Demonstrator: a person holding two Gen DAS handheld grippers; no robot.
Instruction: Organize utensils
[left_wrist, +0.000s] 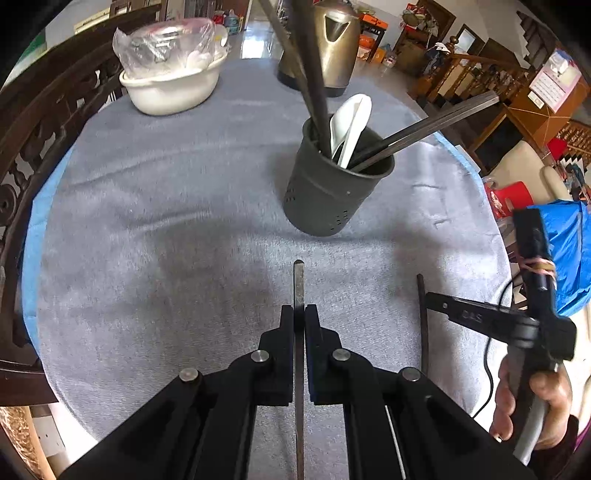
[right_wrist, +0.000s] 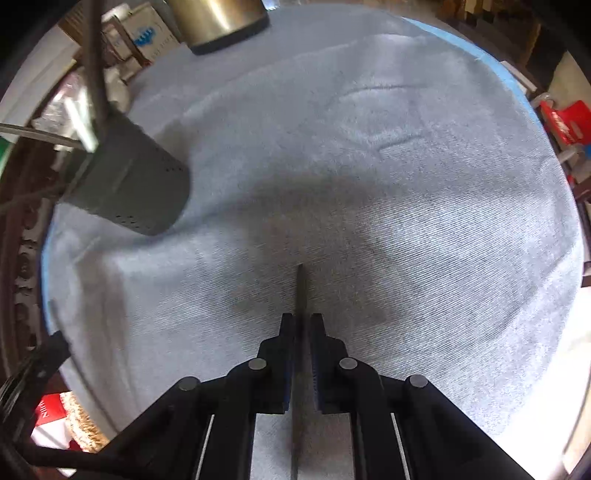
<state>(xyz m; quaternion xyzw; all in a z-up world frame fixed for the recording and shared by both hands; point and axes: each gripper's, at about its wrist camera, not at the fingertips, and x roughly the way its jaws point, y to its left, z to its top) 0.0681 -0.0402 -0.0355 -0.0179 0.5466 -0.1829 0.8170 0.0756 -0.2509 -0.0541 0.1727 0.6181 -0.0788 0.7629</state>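
1. round table (left_wrist: 147, 229) under a grey cloth fills both views, with a blue rim showing along the left and far-right edges; a wide bare stretch of cloth lies in front of both grippers.
2. carved dark wood chair (left_wrist: 44, 122) hugs the table's left edge, and cluttered room and a stair rail sit beyond the far right edge.
3. white basin (left_wrist: 173, 85) with a plastic bag sits at the far left, and a metal kettle (left_wrist: 332, 44) stands at the far edge, both well apart from the grippers.
4. dark utensil holder (left_wrist: 332, 192) stands upright near the middle, holding white spoons (left_wrist: 351, 125) and dark chopsticks (left_wrist: 424, 129) that lean out over its rim.
5. left gripper (left_wrist: 299, 314) is clenched on a single chopstick (left_wrist: 298, 280), its tip pointing toward the holder just ahead.
6. right gripper (right_wrist: 301, 321) is clamped on another chopstick (right_wrist: 300, 291); the holder sits off to its upper left, apart.
7. a hand (left_wrist: 532, 406) grips the right tool's handle at the near right edge.
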